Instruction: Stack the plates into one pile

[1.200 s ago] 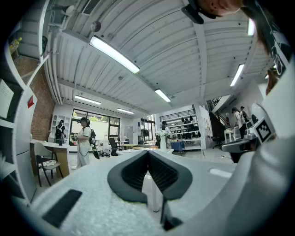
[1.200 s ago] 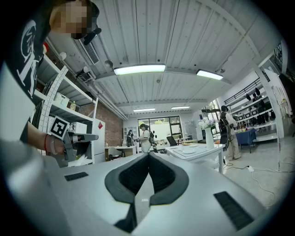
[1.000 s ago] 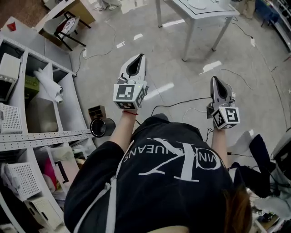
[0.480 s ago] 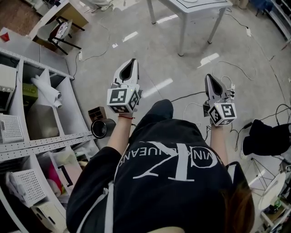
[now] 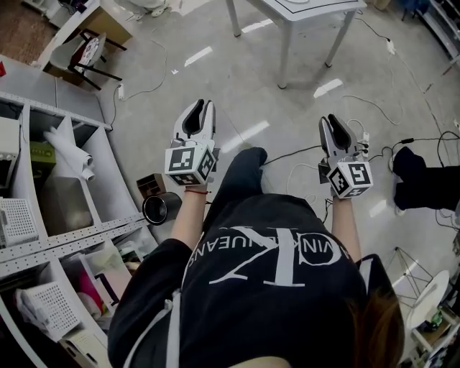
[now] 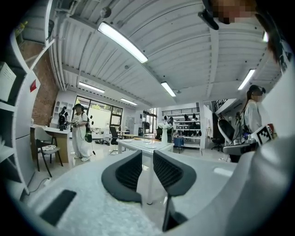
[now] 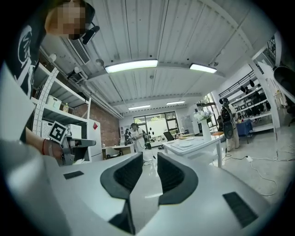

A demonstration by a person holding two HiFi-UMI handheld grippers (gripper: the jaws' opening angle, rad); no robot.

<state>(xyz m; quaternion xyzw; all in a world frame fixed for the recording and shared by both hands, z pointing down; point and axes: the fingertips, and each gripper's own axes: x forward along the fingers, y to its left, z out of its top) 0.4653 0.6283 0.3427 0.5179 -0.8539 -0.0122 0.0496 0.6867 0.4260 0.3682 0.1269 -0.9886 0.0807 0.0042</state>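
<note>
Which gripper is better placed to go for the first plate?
Right, marginally. The left gripper and right gripper have both just been opening, empty, far short of the white table. In the head view the right lines up with the table; the left sits off to its side.

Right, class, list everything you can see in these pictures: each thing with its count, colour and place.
table: one, white, ahead across the floor
plates: a few, white, on that table
shelving: one unit, pale grey, at the left
paper roll: one, white, in the shelving
chair: one, black-framed, far left
cylinder: one, black, beside the shelving
cables: several, black and white, across the floor
left gripper: one, white, over the floor; fingers just opened, nothing between
right gripper: one, white, over the floor; fingers just opened, nothing between
</note>
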